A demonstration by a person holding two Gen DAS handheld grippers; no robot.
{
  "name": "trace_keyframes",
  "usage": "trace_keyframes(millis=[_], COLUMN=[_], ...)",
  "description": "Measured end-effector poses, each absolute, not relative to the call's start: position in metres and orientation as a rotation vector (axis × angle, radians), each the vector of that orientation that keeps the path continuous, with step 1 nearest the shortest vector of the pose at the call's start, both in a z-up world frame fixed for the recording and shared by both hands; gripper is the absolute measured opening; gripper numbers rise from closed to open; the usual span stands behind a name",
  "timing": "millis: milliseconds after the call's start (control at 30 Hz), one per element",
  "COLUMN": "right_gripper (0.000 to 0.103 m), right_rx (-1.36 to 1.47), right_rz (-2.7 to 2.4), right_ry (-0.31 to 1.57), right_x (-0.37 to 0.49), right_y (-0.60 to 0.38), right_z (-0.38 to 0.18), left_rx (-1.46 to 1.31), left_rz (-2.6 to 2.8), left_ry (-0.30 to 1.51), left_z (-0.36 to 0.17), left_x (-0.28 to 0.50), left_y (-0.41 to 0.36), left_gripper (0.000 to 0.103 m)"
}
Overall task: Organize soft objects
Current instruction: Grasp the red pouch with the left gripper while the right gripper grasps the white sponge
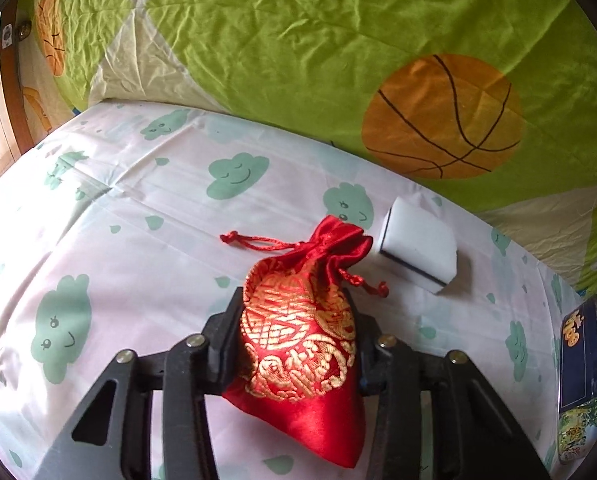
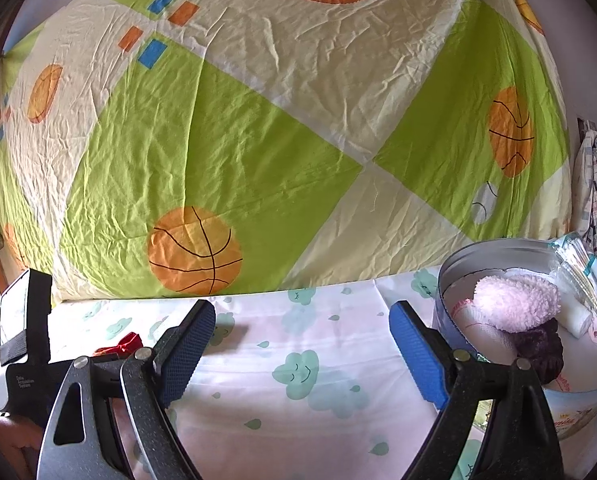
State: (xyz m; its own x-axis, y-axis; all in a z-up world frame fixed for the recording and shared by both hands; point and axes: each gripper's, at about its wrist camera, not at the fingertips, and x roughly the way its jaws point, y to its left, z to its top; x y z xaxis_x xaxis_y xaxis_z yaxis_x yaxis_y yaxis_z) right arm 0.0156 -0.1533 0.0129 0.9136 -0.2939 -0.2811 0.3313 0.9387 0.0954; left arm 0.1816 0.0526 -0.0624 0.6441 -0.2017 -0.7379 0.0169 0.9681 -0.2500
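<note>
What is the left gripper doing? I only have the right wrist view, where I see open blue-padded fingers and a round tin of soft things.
Observer: The left gripper is shut on the red pouch, squeezing its embroidered middle.
Operator: Is anything else near that pouch?
Observer: Yes, a white sponge block lies on the cloud-print sheet, just beyond the pouch's gathered neck.
Operator: Is the pouch's cord tangled in the fingers?
Observer: No, the drawstring trails free on the sheet, away from the gripper.
</note>
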Motion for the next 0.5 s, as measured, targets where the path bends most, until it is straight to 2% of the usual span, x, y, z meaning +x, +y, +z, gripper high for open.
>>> trace_keyframes(millis=[33, 100, 267, 500], right_gripper=[0.09, 0.09, 0.09, 0.09], right_rx=[0.124, 0.077, 0.02, 0.032], right_rz=[-0.321, -0.304, -0.208, -0.087], right_ry=[0.279, 0.317, 0.358, 0.588], right_x=[0.018, 0.028, 0.054, 0.131], right_y=[-0.15, -0.141, -0.118, -0.082], right_z=[0.013, 0.011, 0.007, -0.013], left_rx=[-0.223, -0.231, -0.188, -0.231], left_rz=[-0.134, -0.14, -0.053, 0.077], left_ry=[0.866, 0.865, 0.806, 0.698], left_z=[-0.063, -0.063, -0.054, -0.037], left_x=[0.182, 0.182, 0.179, 0.173], left_y=[0.053, 0.058, 0.073, 0.109], left_gripper=[0.027, 0.024, 0.023, 0.023])
